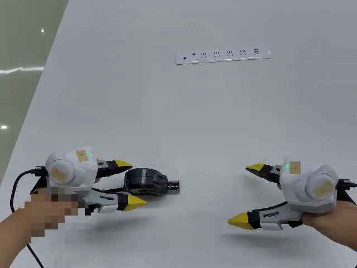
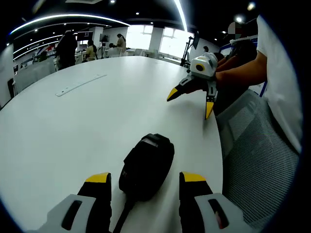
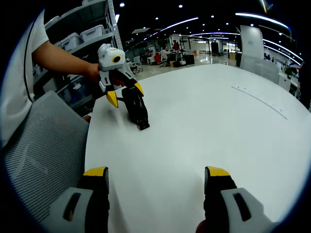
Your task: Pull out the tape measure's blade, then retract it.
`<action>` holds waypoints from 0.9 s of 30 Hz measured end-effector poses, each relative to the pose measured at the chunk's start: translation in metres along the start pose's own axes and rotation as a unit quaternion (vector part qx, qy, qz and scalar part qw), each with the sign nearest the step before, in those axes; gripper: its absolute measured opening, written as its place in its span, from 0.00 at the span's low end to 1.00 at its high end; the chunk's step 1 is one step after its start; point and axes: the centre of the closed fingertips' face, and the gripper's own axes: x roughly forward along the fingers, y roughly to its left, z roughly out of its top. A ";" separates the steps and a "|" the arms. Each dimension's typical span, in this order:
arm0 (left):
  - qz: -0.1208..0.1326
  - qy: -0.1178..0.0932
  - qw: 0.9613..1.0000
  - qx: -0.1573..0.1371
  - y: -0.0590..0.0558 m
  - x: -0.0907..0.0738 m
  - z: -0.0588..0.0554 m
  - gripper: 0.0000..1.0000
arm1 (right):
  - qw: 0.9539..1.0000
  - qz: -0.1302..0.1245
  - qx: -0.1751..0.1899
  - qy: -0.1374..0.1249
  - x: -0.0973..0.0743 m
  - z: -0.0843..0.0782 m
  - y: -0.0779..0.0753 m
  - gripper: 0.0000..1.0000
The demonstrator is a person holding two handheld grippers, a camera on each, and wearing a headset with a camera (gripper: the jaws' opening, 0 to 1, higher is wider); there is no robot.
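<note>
A black tape measure [image 1: 147, 182] lies on the white table [image 1: 184, 111], its blade drawn in. My left gripper [image 1: 127, 183] is open around it, a yellow-tipped finger on each side of the case, not squeezing it. In the left gripper view the tape measure [image 2: 147, 166] sits between the yellow fingertips [image 2: 98, 178]. My right gripper [image 1: 249, 194] hovers open to the right, with nothing between its fingers. From the right gripper view, the tape measure [image 3: 136, 108] lies far ahead, beneath the left gripper [image 3: 122, 95].
A white power strip [image 1: 223, 54] lies flat at the far middle of the table. A black cable [image 1: 19, 184] trails from the left gripper by the front left edge. A mesh chair [image 2: 252, 150] stands beside the table.
</note>
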 end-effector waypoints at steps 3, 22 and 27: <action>-0.006 -0.003 1.000 -0.001 0.000 0.000 0.000 0.48 | 1.000 -0.001 0.001 0.000 0.000 0.000 -0.001 0.81; -0.014 0.006 0.999 0.033 0.005 0.000 0.000 0.33 | 1.000 0.001 -0.001 -0.001 0.003 0.000 -0.004 0.81; -0.019 0.016 0.999 0.044 0.005 0.001 0.000 0.33 | 1.000 0.002 -0.004 -0.002 0.005 0.001 -0.003 0.80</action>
